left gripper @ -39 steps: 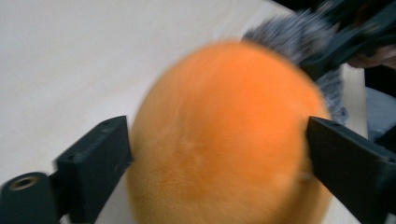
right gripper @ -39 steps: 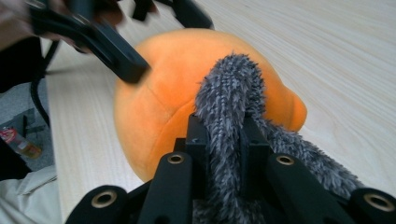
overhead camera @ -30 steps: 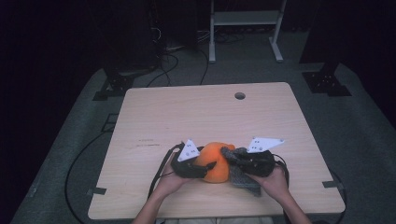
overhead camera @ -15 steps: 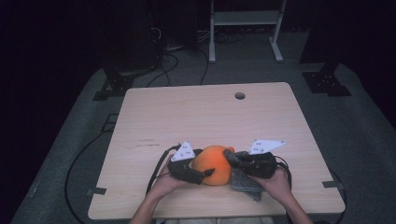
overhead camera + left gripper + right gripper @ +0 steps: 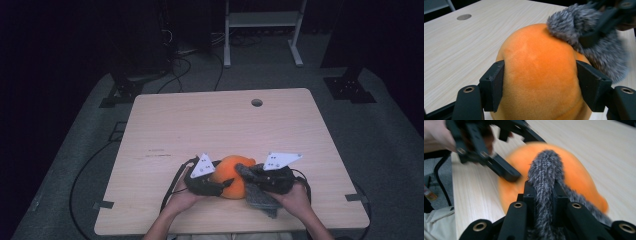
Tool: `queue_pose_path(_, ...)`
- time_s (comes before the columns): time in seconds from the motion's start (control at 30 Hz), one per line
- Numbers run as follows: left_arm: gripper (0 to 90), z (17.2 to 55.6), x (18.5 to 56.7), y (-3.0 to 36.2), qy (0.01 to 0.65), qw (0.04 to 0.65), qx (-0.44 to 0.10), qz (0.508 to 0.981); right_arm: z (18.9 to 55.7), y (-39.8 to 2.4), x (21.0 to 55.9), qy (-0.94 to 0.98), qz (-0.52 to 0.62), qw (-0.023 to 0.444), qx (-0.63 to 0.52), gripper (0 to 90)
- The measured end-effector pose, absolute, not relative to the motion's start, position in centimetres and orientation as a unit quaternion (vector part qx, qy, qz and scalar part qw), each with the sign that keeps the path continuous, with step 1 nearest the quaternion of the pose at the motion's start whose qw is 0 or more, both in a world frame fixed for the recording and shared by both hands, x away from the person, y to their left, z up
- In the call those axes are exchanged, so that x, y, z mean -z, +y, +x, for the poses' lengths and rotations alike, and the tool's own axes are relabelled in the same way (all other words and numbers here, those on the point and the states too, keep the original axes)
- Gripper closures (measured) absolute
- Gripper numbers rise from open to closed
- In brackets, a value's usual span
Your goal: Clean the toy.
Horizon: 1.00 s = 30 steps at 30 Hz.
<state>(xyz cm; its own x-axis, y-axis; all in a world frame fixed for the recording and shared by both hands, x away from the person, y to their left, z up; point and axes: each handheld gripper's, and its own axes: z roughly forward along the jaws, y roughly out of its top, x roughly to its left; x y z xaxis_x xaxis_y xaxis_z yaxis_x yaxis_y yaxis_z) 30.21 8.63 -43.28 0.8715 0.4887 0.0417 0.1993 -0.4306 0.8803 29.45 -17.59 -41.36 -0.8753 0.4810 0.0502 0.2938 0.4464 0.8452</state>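
An orange plush ball lies near the front edge of the wooden table, with a grey furry piece attached on its right side. My left gripper reaches in from the left. Its jaws have just been closing, and in the left gripper view its pads press into both flanks of the orange plush. My right gripper is shut on a strip of the grey fur, which lies over the top of the orange ball.
A round cable hole sits near the table's far edge. Behind the table are a white metal frame and cables on the dark floor. Both hands rest at the front edge.
The left gripper's jaws opened wider around the orange plush, then closed in on it again. The right gripper and the grey fur barely moved.
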Motion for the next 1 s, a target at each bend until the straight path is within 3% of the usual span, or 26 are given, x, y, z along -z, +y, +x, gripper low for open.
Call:
queue_pose_path(0.27, 28.1, 29.9, 43.1, 8.2, 0.192, 0.487, -0.149, 0.839, 29.0, -18.0, 40.6, 0.845, 0.222, 0.113, -0.473, 76.8)
queue_pose_path(0.5, 8.7, 31.7, 43.4, 9.2, 0.258, 0.49, -0.071, 0.83, 29.4, -18.7, 41.9, 0.858, 0.238, 0.091, -0.446, 77.1)
queue_pose_path(0.57, 9.4, 32.2, 43.9, 9.5, 0.279, 0.489, -0.049, 0.825, 29.6, -18.9, 42.1, 0.86, 0.242, 0.087, -0.441, 77.1)
queue_pose_path(0.63, 16.0, 32.2, 44.0, 9.4, 0.28, 0.485, -0.054, 0.827, 29.8, -18.9, 41.9, 0.857, 0.243, 0.085, -0.446, 77.0)
queue_pose_path(0.73, 26.5, 30.8, 43.3, 8.6, 0.216, 0.477, -0.127, 0.843, 29.2, -18.2, 40.5, 0.846, 0.216, 0.091, -0.479, 76.9)
queue_pose_path(0.77, 27.7, 30.8, 43.3, 8.6, 0.216, 0.477, -0.127, 0.843, 29.0, -17.8, 40.0, 0.843, 0.208, 0.096, -0.487, 76.7)
queue_pose_path(0.87, 27.1, 29.7, 42.8, 7.5, 0.168, 0.463, -0.159, 0.856, 29.1, -17.3, 39.7, 0.848, 0.201, 0.108, -0.479, 76.7)
queue_pose_path(0.97, 18.8, 30.0, 42.8, 7.7, 0.178, 0.468, -0.142, 0.854, 29.5, -17.8, 41.0, 0.849, 0.218, 0.092, -0.473, 77.6)
queue_pose_path(1.0, 16.2, 30.7, 42.8, 8.2, 0.203, 0.482, -0.112, 0.845, 29.6, -18.1, 41.4, 0.85, 0.225, 0.09, -0.469, 77.6)
